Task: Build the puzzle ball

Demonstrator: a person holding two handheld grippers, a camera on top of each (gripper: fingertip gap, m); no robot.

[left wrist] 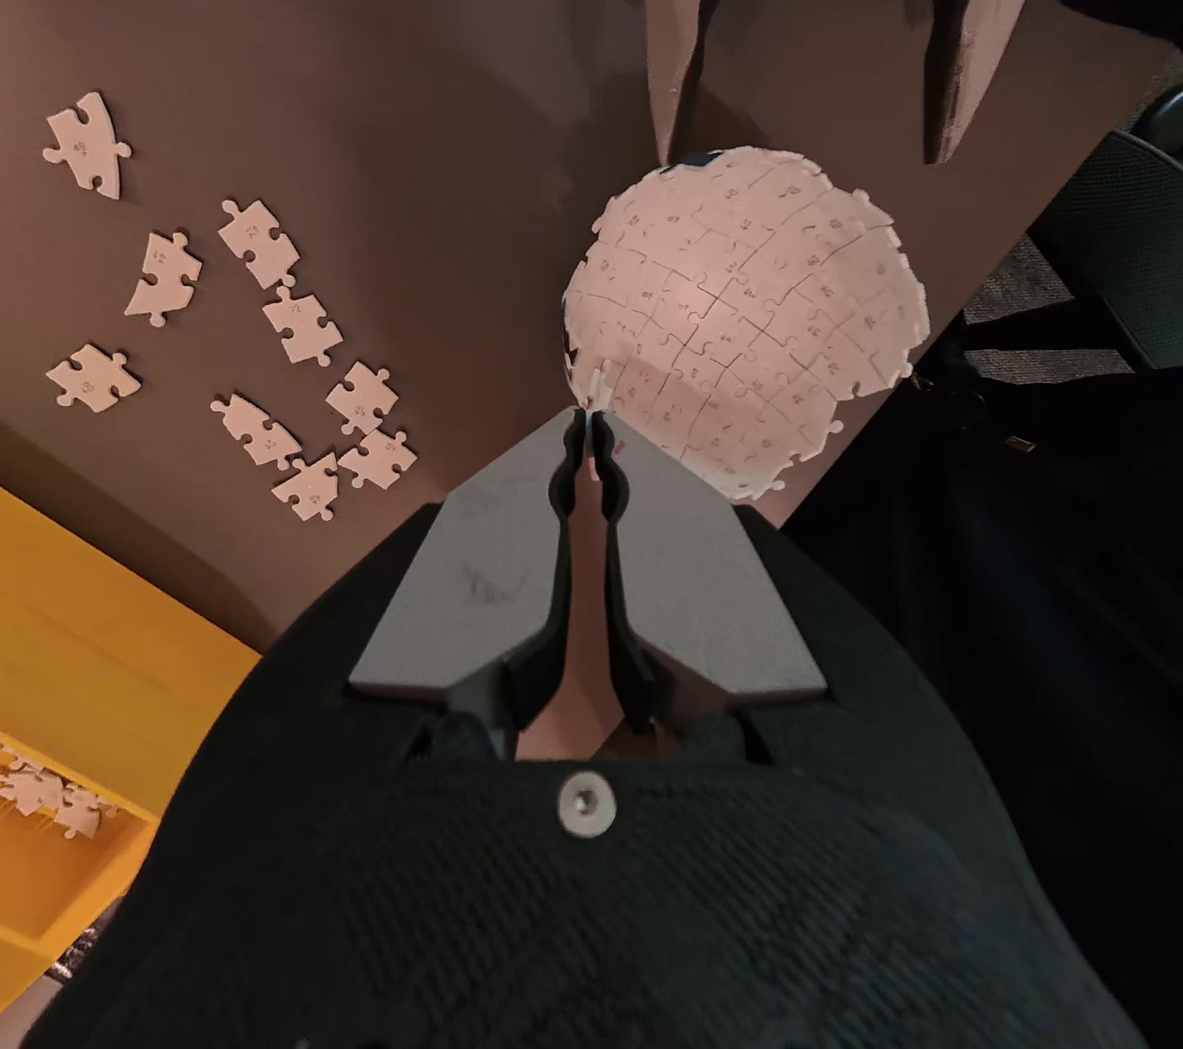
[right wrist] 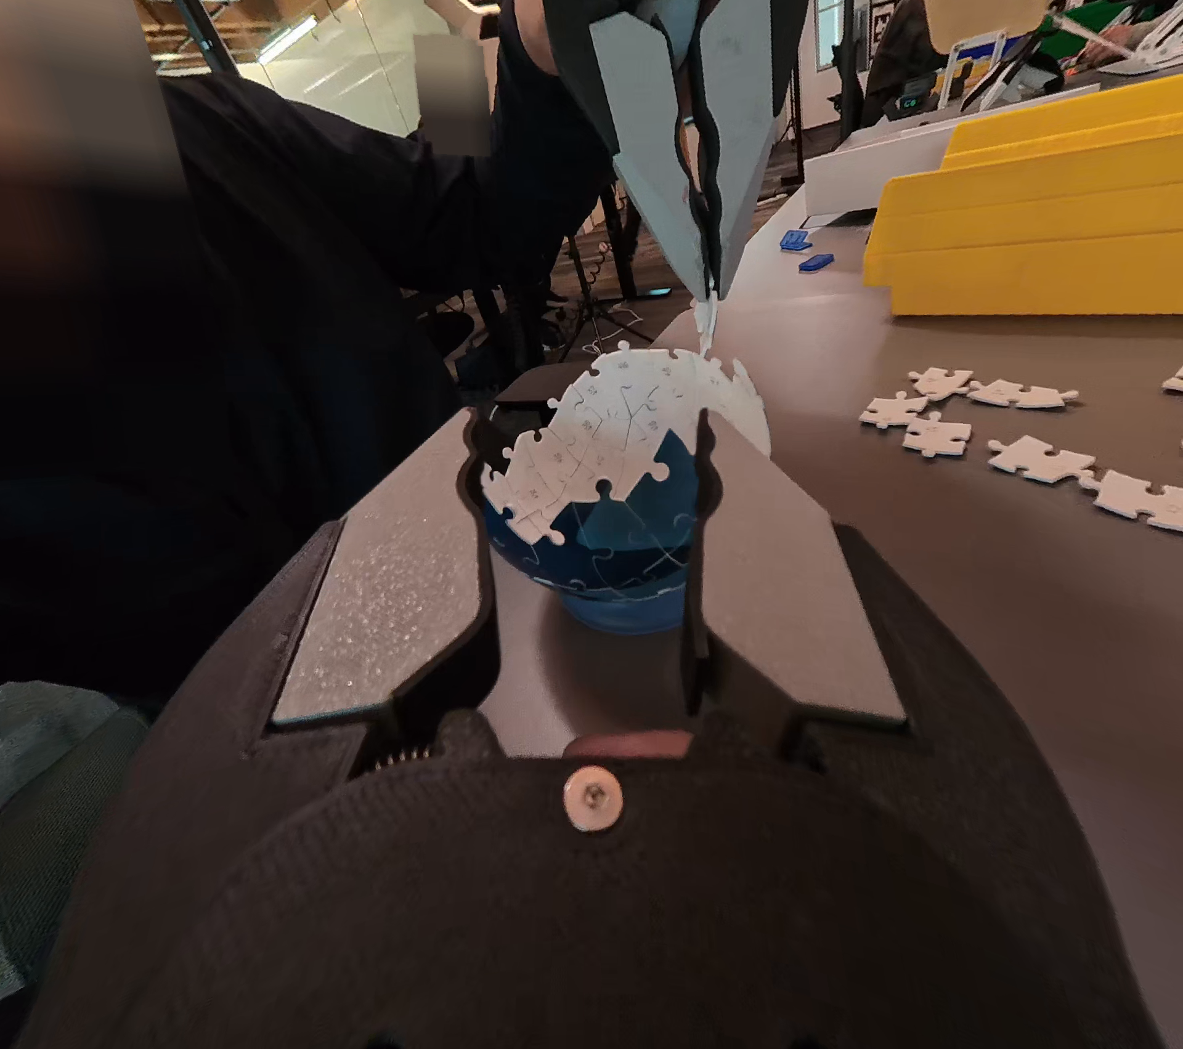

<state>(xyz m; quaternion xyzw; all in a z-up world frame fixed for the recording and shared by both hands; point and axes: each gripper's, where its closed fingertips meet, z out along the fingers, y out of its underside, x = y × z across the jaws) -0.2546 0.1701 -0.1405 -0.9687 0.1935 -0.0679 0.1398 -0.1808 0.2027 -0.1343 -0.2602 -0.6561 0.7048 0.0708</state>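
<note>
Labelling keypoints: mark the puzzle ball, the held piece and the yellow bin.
puzzle ball (left wrist: 746,324): left wrist view, middle of its white inner surface.
held piece (right wrist: 706,322): right wrist view, white part showing below the left hand-held gripper's tips.
yellow bin (right wrist: 1037,225): right wrist view, its side wall.

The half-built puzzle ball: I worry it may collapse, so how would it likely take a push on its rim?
The puzzle ball is an open shell of thin interlocked pieces with a jagged free rim, so it probably flexes or sheds pieces. Rounded, it may roll unless steadied. The right tongs are open around it.
</note>
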